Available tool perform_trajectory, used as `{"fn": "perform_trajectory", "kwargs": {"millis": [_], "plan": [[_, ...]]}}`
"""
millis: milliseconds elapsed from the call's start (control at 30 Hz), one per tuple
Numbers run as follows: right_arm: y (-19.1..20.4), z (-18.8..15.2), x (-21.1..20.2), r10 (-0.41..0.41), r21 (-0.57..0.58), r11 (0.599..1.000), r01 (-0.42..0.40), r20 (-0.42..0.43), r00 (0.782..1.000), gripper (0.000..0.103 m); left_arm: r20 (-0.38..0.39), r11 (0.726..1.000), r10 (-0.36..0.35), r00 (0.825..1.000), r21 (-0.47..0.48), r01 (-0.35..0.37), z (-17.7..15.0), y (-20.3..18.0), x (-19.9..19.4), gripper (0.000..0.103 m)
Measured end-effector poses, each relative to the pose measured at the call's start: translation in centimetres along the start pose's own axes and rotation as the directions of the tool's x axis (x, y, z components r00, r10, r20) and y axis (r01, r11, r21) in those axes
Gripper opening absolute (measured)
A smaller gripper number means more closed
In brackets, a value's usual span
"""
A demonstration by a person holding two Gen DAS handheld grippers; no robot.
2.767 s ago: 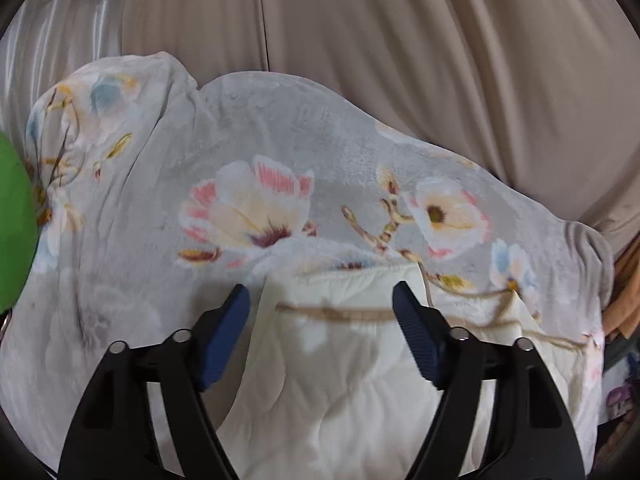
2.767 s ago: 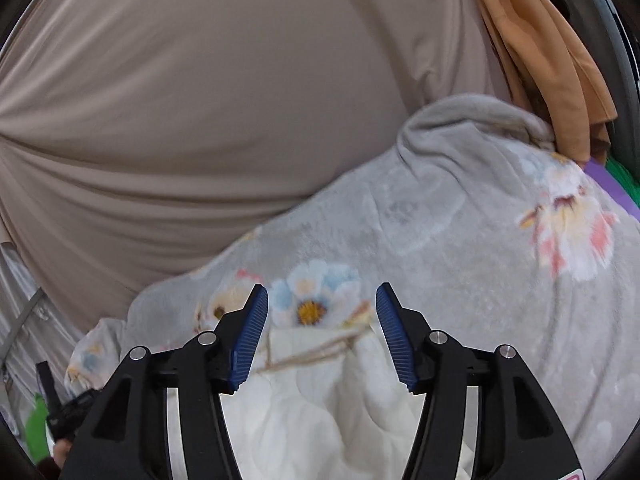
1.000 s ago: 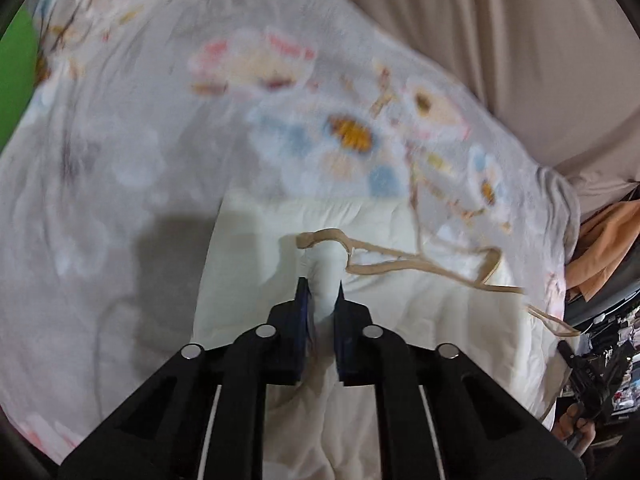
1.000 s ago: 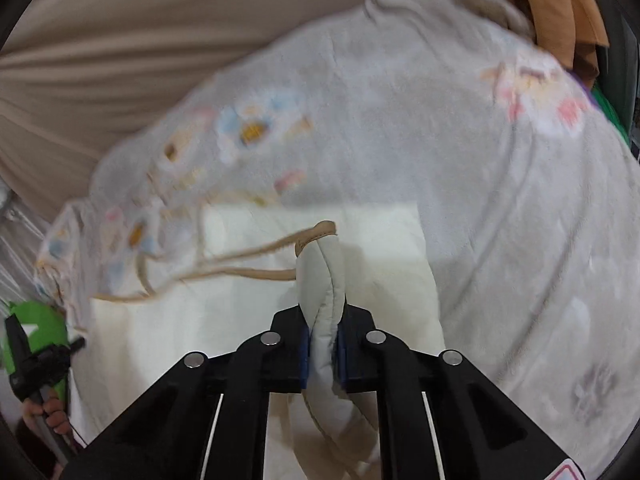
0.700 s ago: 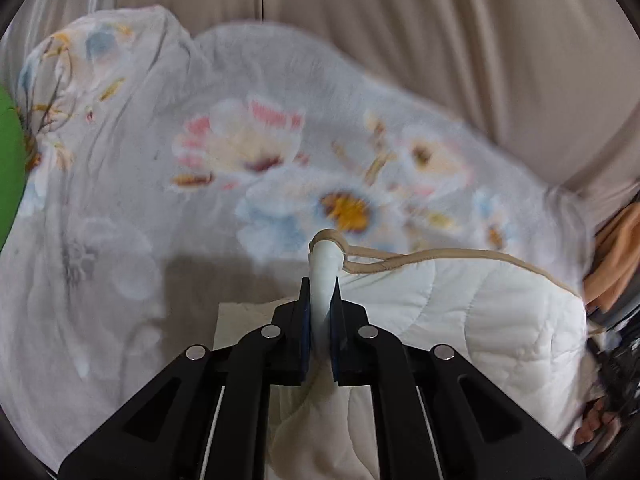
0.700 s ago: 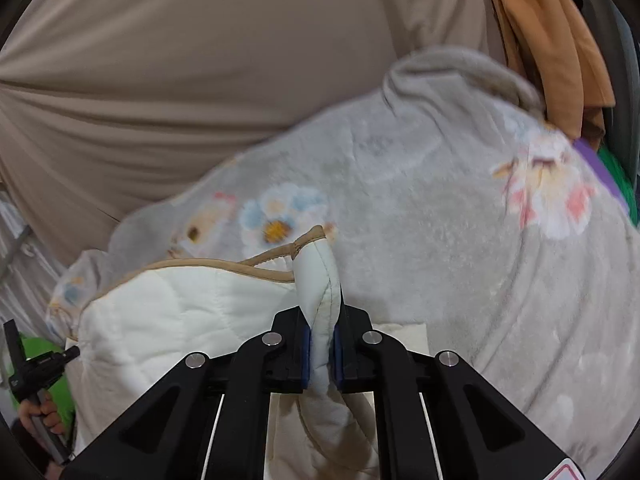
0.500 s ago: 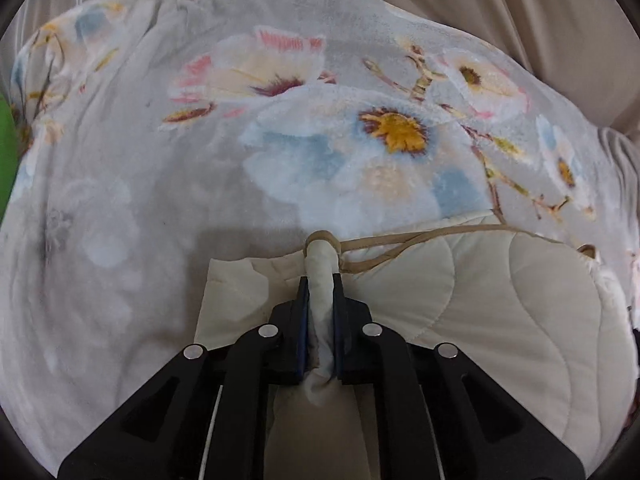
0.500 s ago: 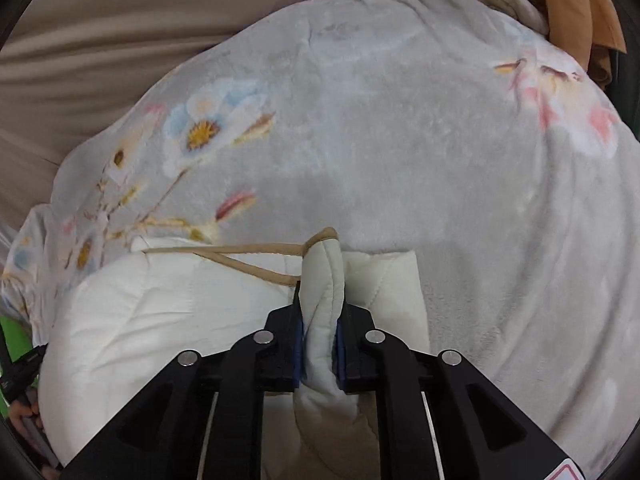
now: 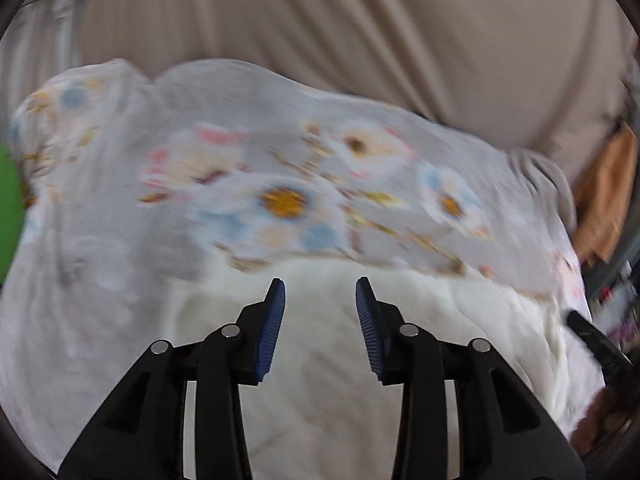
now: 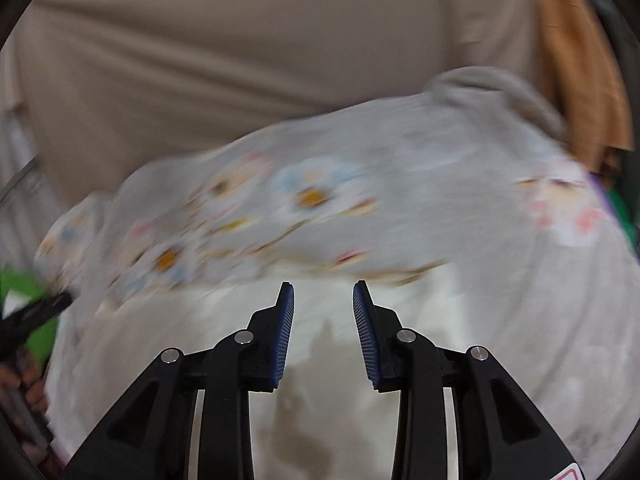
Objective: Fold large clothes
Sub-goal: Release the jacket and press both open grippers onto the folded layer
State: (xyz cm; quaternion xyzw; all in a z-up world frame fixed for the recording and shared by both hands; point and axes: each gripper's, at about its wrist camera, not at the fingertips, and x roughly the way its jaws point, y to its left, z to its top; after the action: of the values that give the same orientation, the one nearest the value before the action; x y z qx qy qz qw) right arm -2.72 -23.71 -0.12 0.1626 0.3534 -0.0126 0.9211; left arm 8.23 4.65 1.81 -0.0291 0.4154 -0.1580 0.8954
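1. Fingers of the left gripper (image 9: 320,292) are spreading apart with nothing caught between the blue pads; the cream quilted garment (image 9: 332,360) lies loose below them. Half a second ago these same fingers were pinched on a bunched corner of it.
2. Fingers of the right gripper (image 10: 323,296) are likewise opening, the gap bare, with the cream quilted garment (image 10: 332,364) underneath. They too were clamped on a corner a moment ago.
3. Both corners have been let go, so this fold looks laid down: the garment rests doubled on the floral grey blanket (image 9: 280,184), at the blanket's near edge, short of the beige curtain (image 9: 360,32) behind it. Smoothing or a further fold probably comes next.
4. Left view only, relative to the garment: a green patch (image 9: 8,208) far to its left, orange cloth (image 9: 608,192) beyond its right end, and a dark tool over a hand at the right rim.
5. Right view only: the blanket's bunched far corner (image 10: 488,88) beyond the garment, orange cloth (image 10: 580,60) past that, and shadows of the fingers cast on the garment. Both views are motion-blurred.
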Motion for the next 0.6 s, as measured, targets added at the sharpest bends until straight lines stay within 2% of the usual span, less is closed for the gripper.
{"fn": "perform_trajectory", "kwargs": {"millis": [100,167,233,367,467,533,600], "plan": [[4.9,-2.9,3.7,0.071,-0.117,0.99,-0.082,-0.092,0.993,0.028,-0.061,0.997,0.0,0.998,0.077,0.005,-3.0,-3.9,3.0,0.035],[5.6,-4.1,5.9,0.061,-0.149,0.986,-0.08,-0.129,0.99,0.025,-0.085,0.997,0.012,0.996,0.07,-0.006,-4.6,-4.7,4.9,0.035],[4.7,-4.5,6.9,0.036,-0.156,0.986,-0.055,-0.124,0.992,0.021,-0.073,0.994,0.054,0.996,0.1,-0.047,-6.0,-4.7,6.3,0.036],[-0.3,-3.8,6.8,-0.047,-0.082,0.996,0.04,-0.08,0.996,0.017,-0.019,0.987,0.115,0.993,0.112,-0.112,-6.2,-2.5,6.5,0.038],[-5.4,-3.0,5.6,-0.147,0.034,0.988,0.149,-0.05,0.988,0.017,-0.001,0.982,0.182,0.983,0.053,-0.181,-5.3,0.7,6.3,0.038],[-9.0,-2.6,4.8,-0.21,0.126,0.969,0.214,-0.044,0.977,0.018,-0.001,0.971,0.238,0.971,0.005,-0.238,-4.5,3.4,6.1,0.037],[-11.4,-2.3,4.3,-0.243,0.187,0.951,0.247,-0.042,0.969,0.018,-0.016,0.965,0.259,0.966,-0.033,-0.259,-4.0,5.8,6.3,0.036]]}}
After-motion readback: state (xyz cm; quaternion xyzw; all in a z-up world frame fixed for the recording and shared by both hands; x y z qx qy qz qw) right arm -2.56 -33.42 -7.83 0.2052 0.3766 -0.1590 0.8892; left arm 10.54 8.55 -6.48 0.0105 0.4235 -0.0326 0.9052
